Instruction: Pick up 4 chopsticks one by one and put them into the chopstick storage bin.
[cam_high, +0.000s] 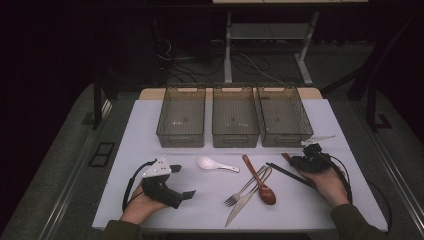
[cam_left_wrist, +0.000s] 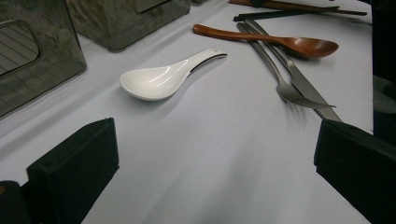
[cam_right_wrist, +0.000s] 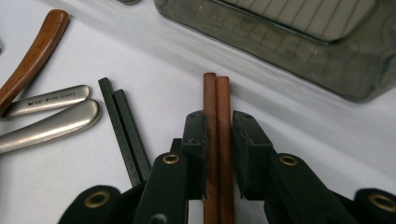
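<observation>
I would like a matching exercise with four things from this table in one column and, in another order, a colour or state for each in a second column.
Things:
1. soup spoon
2. wooden spoon
3. brown chopsticks
4. left tongs

Colour or state:
A. dark brown, bowl lying on the knife
B. open, with nothing between
C. glossy white, lying alone
D. a pair between the right tongs

Pairs: 1-C, 2-A, 3-D, 4-B

Overhead table (cam_high: 150, 210) view, two close claw views
</observation>
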